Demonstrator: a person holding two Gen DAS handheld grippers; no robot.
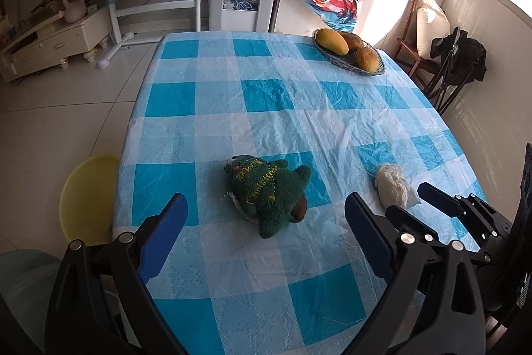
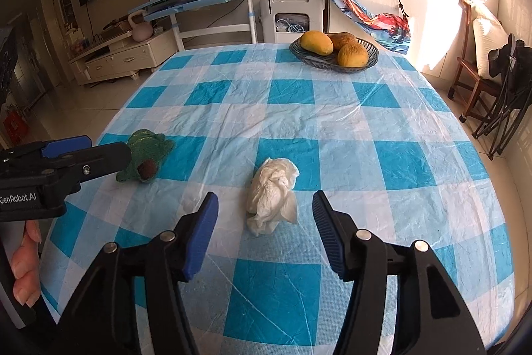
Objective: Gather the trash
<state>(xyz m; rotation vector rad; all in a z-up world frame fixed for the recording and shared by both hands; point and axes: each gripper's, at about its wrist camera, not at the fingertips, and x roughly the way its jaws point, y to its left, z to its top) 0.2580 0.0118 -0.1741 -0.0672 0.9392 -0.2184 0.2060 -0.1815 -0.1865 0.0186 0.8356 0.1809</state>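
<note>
Looking down from the left wrist view, the left gripper (image 1: 266, 222) is hovering over the table (image 1: 216, 108) with its blue-padded jaws standing wide apart and nothing between the pads. A green knitted toy (image 1: 266, 192) is lying on the checked cloth in the lower middle of the frame, just beyond the fingertips. The crumpled white tissue (image 1: 394, 187) is sitting to the right of centre, near the right gripper (image 1: 405, 198), which is reaching in from the lower right edge. A yellow basin (image 1: 86, 195) is showing at the lower left, beside the table's edge. A fruit basket (image 1: 349, 50) is resting at the upper right.

Turning to the right wrist view, the right gripper (image 2: 264, 218) is holding its jaws apart, with the tissue (image 2: 272, 195) lying between and just beyond the fingertips, untouched by either pad. The left gripper (image 2: 83, 152) is entering from the left edge, in front of the green toy (image 2: 148, 157). Fingers (image 2: 25, 268) of the person's hand are showing at the lower left. The fruit basket (image 2: 334, 50) is sitting in the upper middle.
</note>
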